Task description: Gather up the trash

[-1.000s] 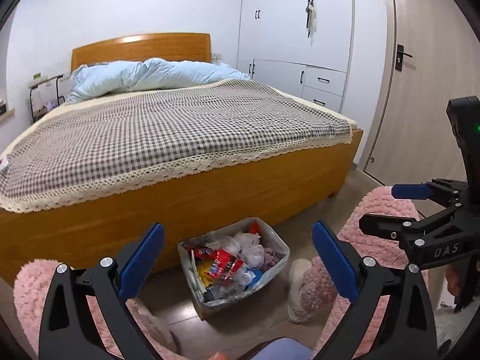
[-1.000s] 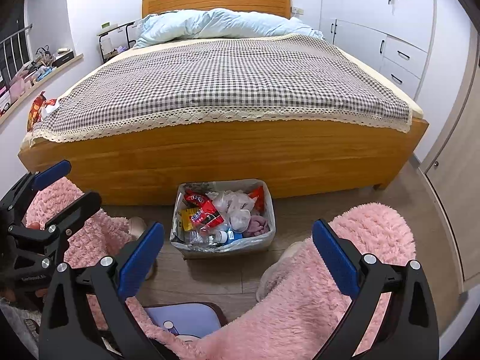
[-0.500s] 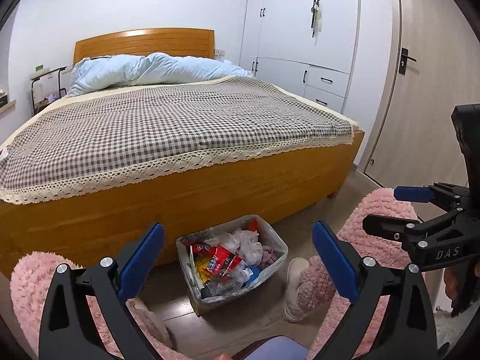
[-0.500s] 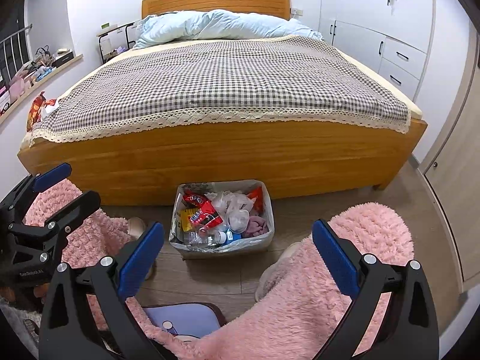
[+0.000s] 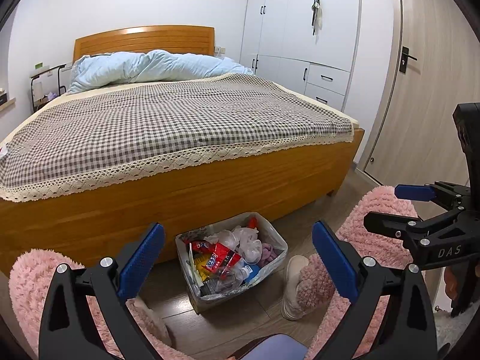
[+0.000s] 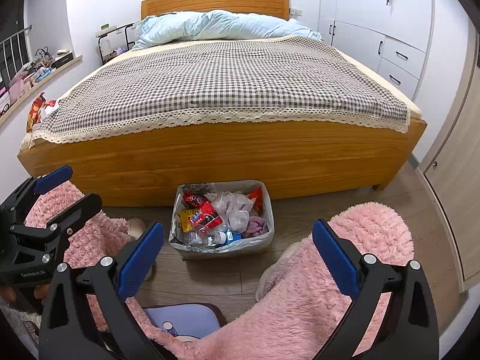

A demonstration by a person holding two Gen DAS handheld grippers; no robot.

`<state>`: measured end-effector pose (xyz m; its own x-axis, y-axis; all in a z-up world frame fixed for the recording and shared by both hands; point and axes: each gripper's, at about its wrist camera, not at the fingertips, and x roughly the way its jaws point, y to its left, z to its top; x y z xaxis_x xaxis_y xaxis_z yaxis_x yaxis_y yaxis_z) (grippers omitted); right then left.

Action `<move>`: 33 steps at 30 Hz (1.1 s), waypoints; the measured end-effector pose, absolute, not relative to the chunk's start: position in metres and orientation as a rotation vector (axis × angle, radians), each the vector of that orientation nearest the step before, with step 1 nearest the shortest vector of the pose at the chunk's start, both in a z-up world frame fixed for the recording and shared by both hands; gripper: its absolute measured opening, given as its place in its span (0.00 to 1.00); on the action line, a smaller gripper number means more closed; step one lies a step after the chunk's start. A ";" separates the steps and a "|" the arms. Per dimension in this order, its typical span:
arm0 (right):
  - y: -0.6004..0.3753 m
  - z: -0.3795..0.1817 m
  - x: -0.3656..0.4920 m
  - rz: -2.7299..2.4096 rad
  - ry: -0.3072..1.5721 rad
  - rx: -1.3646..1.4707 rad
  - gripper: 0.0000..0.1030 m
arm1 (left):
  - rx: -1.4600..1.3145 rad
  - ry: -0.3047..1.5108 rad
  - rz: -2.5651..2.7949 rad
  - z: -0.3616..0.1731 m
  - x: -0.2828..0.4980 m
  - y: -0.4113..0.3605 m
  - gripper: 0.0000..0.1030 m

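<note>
Right wrist view: snack packet (image 6: 33, 111) half hidden behind the bedspread (image 6: 234, 81).

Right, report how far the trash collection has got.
Done: the plastic-lined trash bin on the floor already holds wrappers and bottles. In hand: nothing; left gripper and right gripper are open. Left: an orange snack bag lies on the bed's corner.

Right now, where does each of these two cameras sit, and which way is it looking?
Left wrist: on the left gripper, facing the bed's foot and trash bin; shows its open blue fingers, the right gripper, pink fluffy legs.
Right wrist: on the right gripper, facing the same bed; shows the left gripper at left.
Shared: bed, bin, wardrobe.
</note>
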<state>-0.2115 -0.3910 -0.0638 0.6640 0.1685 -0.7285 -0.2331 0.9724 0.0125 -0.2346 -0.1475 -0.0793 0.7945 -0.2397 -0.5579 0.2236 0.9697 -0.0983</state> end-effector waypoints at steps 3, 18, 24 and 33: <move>-0.391 -0.064 -0.212 0.227 0.813 -0.084 0.92 | -0.028 0.603 -0.251 -0.080 -0.235 -0.147 0.93; -0.391 -0.065 -0.212 0.227 0.819 -0.087 0.92 | -0.025 0.604 -0.259 -0.082 -0.236 -0.147 0.93; -0.390 -0.065 -0.211 0.228 0.820 -0.089 0.92 | -0.020 0.599 -0.264 -0.081 -0.236 -0.146 0.93; -0.390 -0.065 -0.211 0.228 0.820 -0.090 0.92 | -0.018 0.599 -0.265 -0.081 -0.237 -0.147 0.93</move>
<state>-0.2107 -0.3895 -0.0647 0.6590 0.1666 -0.7334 -0.2360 0.9717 0.0087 -0.2368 -0.1468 -0.0805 0.7930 -0.2515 -0.5549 0.2413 0.9660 -0.0931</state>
